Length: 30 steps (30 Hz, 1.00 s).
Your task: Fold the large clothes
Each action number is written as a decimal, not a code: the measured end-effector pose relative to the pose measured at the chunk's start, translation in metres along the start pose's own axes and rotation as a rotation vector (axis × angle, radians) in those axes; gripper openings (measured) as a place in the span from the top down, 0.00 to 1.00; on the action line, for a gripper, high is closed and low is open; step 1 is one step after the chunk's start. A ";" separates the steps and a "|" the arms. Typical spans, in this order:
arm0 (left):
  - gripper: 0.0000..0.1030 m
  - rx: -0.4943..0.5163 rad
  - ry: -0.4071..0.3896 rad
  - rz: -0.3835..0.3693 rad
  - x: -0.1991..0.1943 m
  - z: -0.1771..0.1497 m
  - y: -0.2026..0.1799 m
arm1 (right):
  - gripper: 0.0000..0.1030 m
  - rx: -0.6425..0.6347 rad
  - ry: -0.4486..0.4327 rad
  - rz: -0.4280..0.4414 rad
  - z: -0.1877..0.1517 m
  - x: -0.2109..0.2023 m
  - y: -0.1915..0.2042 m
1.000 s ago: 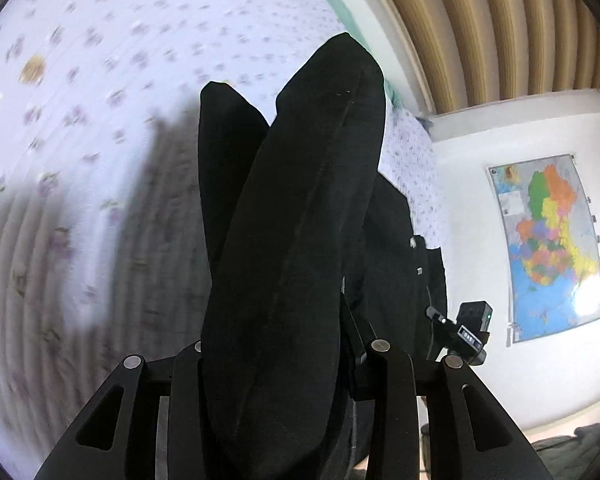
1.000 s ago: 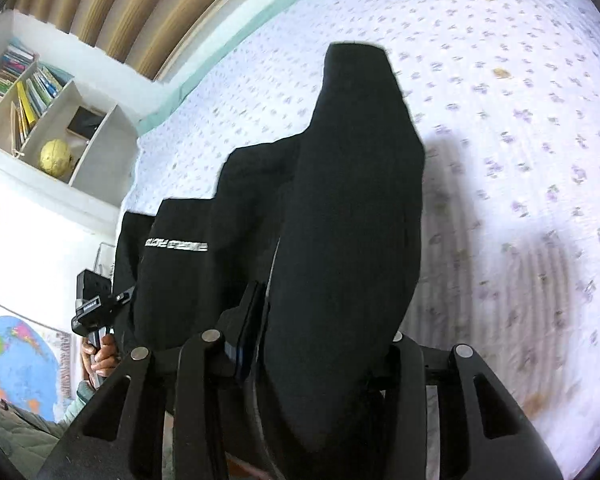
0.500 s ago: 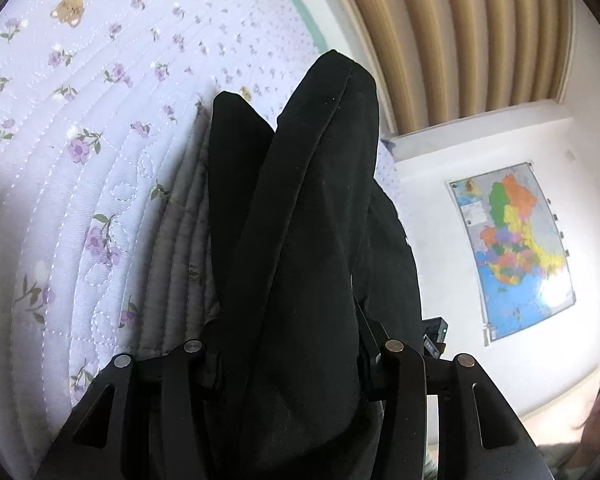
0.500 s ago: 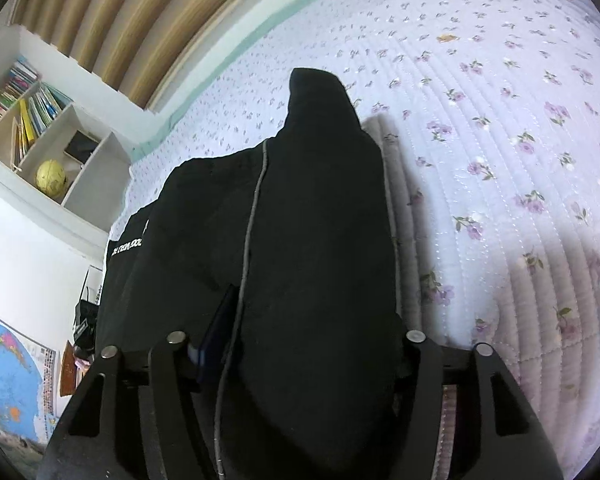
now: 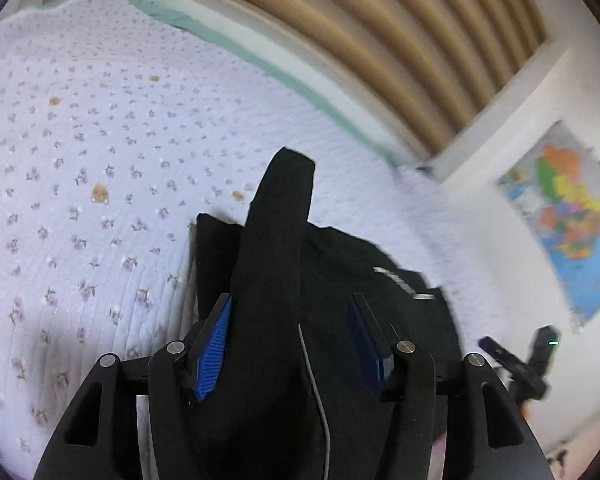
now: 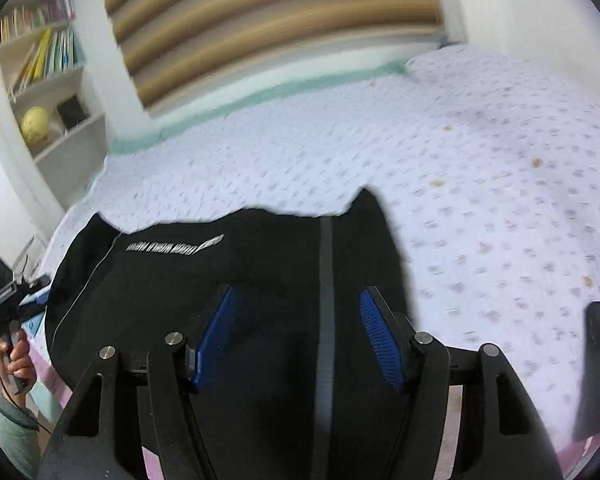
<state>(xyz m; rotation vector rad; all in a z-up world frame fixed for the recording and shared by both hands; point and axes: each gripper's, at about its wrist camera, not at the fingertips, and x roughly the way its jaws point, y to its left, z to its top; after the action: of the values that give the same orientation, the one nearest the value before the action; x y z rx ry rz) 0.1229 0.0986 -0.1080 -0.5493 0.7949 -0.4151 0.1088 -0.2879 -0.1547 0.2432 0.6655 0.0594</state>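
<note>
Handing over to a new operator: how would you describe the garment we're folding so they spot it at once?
Find the bed with the lilac flowered quilt. The garment lies at its near edge, between both open grippers. It is the only black cloth there, with white lettering.

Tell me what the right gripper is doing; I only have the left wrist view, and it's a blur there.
Observer: The right gripper is open, its blue pads apart, with the black fabric garment lying between them.
Operator: Report anything beside the garment on that side.
Observer: A dark flat rectangular object, perhaps a phone, lies on the floral quilted bedspread right of the garment, apart from it.
Operator: Check the fabric there.
Observer: A grey stripe runs lengthwise between the pads.
</note>
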 end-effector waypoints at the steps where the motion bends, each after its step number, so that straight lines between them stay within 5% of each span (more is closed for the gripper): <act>1: 0.44 -0.010 -0.001 0.010 0.002 0.001 0.002 | 0.34 -0.019 0.027 0.005 -0.002 0.010 0.010; 5: 0.44 -0.039 -0.160 0.122 -0.026 -0.001 0.011 | 0.34 -0.150 0.107 -0.088 -0.012 0.045 0.053; 7: 0.43 -0.015 -0.196 0.117 -0.042 0.002 0.008 | 0.34 -0.160 0.124 -0.082 -0.015 0.053 0.060; 12: 0.42 0.073 0.021 0.026 0.002 0.013 -0.017 | 0.33 -0.072 0.246 -0.043 -0.020 0.085 0.046; 15: 0.42 -0.048 0.219 0.118 0.071 0.008 0.009 | 0.33 -0.101 0.303 -0.065 -0.027 0.099 0.047; 18: 0.42 -0.081 0.256 0.143 0.092 0.004 0.024 | 0.33 -0.123 0.297 -0.071 -0.030 0.096 0.049; 24: 0.42 0.187 0.149 0.242 0.040 -0.005 -0.052 | 0.32 -0.111 0.264 -0.089 -0.031 0.076 0.060; 27: 0.42 0.380 0.009 0.278 -0.010 -0.015 -0.118 | 0.32 -0.085 0.170 -0.004 -0.019 0.034 0.081; 30: 0.37 0.515 -0.129 0.326 -0.056 -0.024 -0.173 | 0.27 -0.136 0.061 -0.008 -0.006 -0.013 0.112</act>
<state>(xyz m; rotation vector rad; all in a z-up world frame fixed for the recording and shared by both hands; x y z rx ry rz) 0.0438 -0.0141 0.0135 0.0362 0.6074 -0.2639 0.0970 -0.1794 -0.1242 0.1081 0.7198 0.1043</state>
